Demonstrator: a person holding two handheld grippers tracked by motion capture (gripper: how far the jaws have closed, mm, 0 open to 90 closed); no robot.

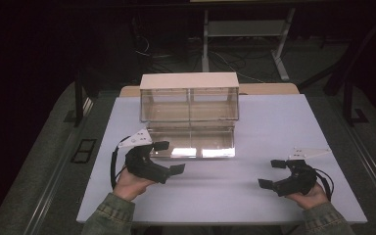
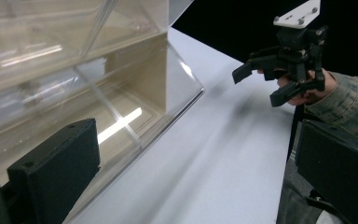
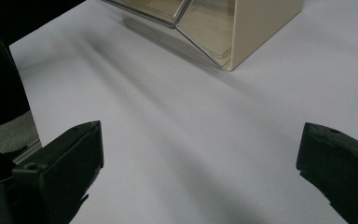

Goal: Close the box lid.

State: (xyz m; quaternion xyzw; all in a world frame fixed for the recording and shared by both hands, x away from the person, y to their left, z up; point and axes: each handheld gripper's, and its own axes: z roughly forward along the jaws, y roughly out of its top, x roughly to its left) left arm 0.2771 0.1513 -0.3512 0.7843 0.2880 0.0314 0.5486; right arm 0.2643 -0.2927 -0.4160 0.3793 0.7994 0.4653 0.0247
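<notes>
**Item: clear two-bay display box, front flap down**

High view. Box [image 1: 189, 98] of clear plastic with cream top, standing at the table's [image 1: 254, 196] far middle; hinged flap [image 1: 193, 143] lies flat in front. Left gripper [image 1: 169, 157] just beside the flap's near-left corner, jaws wide, empty. Right gripper [image 1: 273, 174] well apart to the flap's right, jaws spread, empty. Bare tabletop lies between them.

Left gripper view. Flap edge [image 2: 168, 116] thin, glossy; judged stiff, light, slippery, prone to scratching. Best hold: the flap's free front edge near a corner.

Right gripper view. Cream end wall [image 3: 261, 28] of the box, sharp corner; open table around it.
</notes>
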